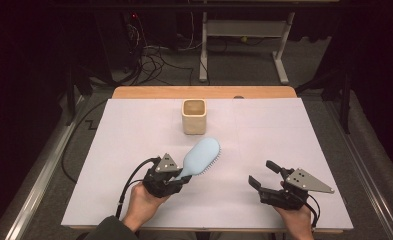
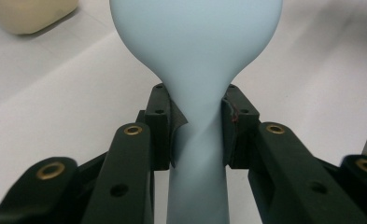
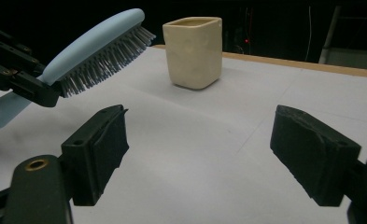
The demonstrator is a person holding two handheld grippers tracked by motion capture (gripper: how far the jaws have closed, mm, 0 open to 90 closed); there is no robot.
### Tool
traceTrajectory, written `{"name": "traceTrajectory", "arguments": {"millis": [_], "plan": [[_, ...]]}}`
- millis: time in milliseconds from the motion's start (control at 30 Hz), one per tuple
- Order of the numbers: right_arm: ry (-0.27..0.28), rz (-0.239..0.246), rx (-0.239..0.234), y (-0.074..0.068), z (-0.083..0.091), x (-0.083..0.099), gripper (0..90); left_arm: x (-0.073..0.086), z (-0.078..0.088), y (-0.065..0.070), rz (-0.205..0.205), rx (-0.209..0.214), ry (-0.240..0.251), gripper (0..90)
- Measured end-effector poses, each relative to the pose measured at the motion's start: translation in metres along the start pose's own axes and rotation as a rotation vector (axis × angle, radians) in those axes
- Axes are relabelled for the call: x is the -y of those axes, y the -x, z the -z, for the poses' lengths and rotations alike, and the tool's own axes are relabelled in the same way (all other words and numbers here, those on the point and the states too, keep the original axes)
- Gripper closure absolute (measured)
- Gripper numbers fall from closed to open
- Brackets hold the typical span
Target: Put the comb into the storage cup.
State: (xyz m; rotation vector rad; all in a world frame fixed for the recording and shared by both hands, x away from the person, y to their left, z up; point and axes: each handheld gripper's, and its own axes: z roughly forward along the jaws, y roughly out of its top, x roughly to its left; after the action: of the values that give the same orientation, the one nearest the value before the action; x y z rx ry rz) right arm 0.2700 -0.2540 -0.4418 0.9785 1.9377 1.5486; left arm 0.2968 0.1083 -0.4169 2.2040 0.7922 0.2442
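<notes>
My left gripper (image 1: 183, 179) pinches the neck of the pale blue plastic paddle hairbrush (image 1: 202, 156), holding it above the white table (image 1: 284, 130), near the cream square ceramic cup (image 1: 194, 116). My right gripper (image 1: 264, 174) hangs with jaws spread, nothing between them.

Cup (image 1: 194, 116) stands mid-table; open sheet (image 1: 294, 130) all around it.
</notes>
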Motion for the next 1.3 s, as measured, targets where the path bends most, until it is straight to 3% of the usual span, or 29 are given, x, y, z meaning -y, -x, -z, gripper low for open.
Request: {"name": "traceTrajectory", "arguments": {"millis": [233,400,633,1300], "plan": [[-0.019,0.022,-0.027,-0.006,-0.010,-0.001,19.3,-0.006,-0.007,0.005,-0.011,0.013,-0.007,69.2],[-0.028,-0.010,-0.073,-0.011,-0.020,-0.002,19.1,-0.010,-0.010,0.008,-0.024,0.015,-0.009,69.2],[-0.044,-0.013,-0.118,-0.020,-0.032,-0.005,18.6,-0.013,-0.013,0.011,-0.039,0.014,-0.016,69.2],[-0.084,-0.053,-0.180,-0.029,-0.053,-0.008,17.7,-0.018,-0.021,0.022,-0.072,0.027,-0.012,69.1]]}}
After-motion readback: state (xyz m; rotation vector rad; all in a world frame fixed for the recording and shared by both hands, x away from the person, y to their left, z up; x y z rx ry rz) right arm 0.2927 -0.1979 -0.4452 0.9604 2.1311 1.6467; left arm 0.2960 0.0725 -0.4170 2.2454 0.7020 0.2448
